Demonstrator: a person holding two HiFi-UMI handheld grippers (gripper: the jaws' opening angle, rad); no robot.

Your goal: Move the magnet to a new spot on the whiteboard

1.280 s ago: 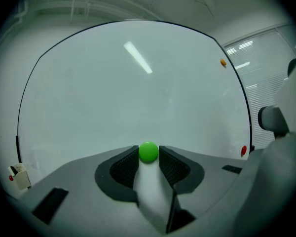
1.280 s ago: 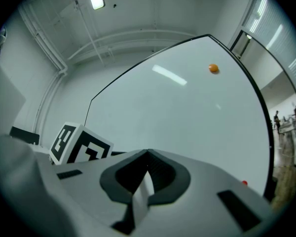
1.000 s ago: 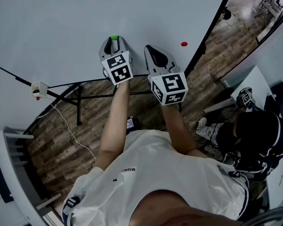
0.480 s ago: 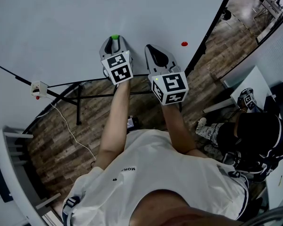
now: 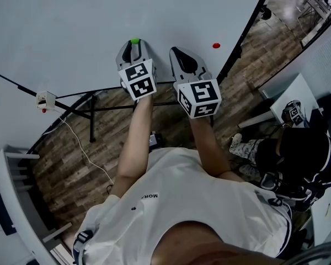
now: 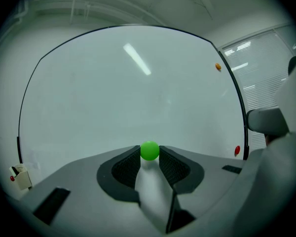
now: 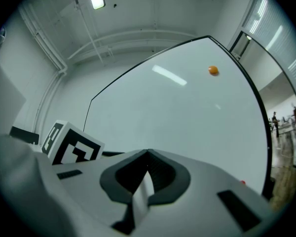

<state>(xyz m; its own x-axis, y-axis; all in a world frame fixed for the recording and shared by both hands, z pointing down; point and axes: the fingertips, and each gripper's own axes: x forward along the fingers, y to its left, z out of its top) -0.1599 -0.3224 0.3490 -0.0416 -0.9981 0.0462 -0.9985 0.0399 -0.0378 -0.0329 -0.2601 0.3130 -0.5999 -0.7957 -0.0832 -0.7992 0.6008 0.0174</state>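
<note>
Green magnet (image 6: 149,150) is round, no long axis to tell, sits against the whiteboard (image 6: 113,93). Left gripper (image 5: 133,46) tips pinch it, jaws fairly wide. Right gripper (image 7: 148,154) jaws together, empty.

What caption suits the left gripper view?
Left gripper holds green magnet at the whiteboard; orange magnet, red magnet near its right edge.

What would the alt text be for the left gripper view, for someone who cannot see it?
The left gripper pinches a small green magnet between the tips of its two grey jaws, in front of a big whiteboard. An orange magnet and a red magnet sit near the board's right edge.
</note>
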